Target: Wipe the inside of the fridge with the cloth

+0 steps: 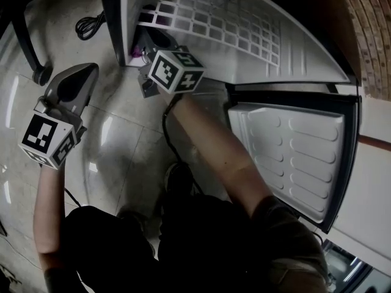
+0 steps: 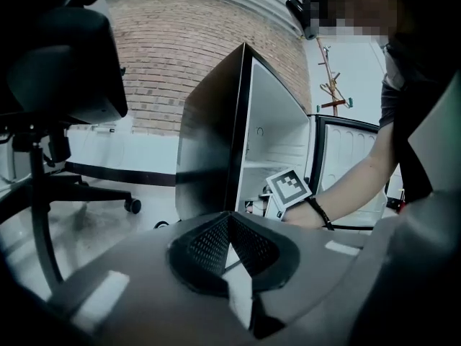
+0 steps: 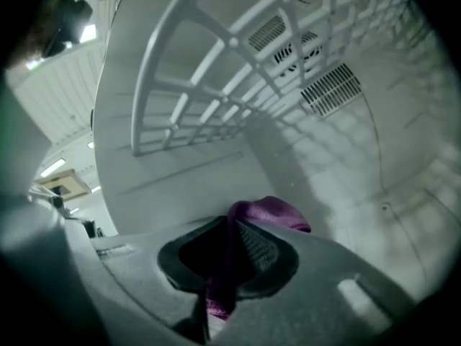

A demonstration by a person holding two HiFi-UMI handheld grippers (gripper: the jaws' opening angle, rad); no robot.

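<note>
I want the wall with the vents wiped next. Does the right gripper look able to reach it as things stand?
Probably yes. The right gripper, shut on the purple cloth, is inside the fridge under the wire shelf, and nothing shows between it and the vents.

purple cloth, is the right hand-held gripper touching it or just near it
Touching. The right gripper view shows the purple cloth pinched between the closed jaws of the right hand-held gripper.
</note>
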